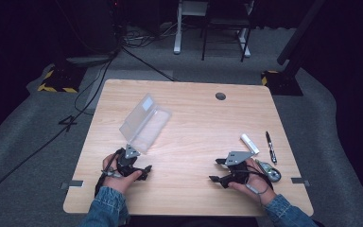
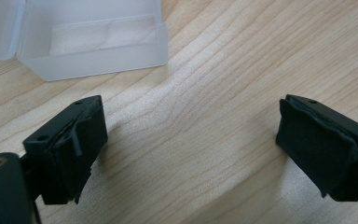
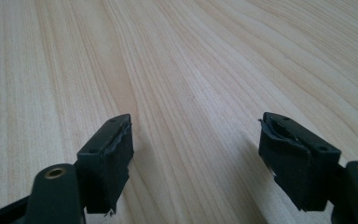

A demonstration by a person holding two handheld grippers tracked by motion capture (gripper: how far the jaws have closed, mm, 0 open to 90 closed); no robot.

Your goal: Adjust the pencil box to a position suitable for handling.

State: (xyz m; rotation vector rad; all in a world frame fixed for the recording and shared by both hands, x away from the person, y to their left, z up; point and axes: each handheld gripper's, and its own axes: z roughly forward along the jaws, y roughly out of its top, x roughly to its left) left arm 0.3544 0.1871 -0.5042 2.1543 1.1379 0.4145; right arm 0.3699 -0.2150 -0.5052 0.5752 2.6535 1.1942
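A clear plastic box (image 1: 144, 124) lies open on the wooden table (image 1: 203, 118), left of centre, its lid tilted up. In the left gripper view the frosted box (image 2: 93, 44) sits just beyond the jaws, at the upper left. My left gripper (image 1: 145, 172) rests low over the table in front of the box; its jaws stand apart with bare wood between them (image 2: 191, 135). My right gripper (image 1: 214, 170) is near the front right and points left. It is open too, with nothing but table between its pads (image 3: 196, 140).
A white stick-shaped object (image 1: 249, 143) and a black pen (image 1: 271, 147) lie right of the right gripper. A small grey object (image 1: 270, 172) sits by the right hand. A round cable hole (image 1: 220, 96) is near the table's far edge.
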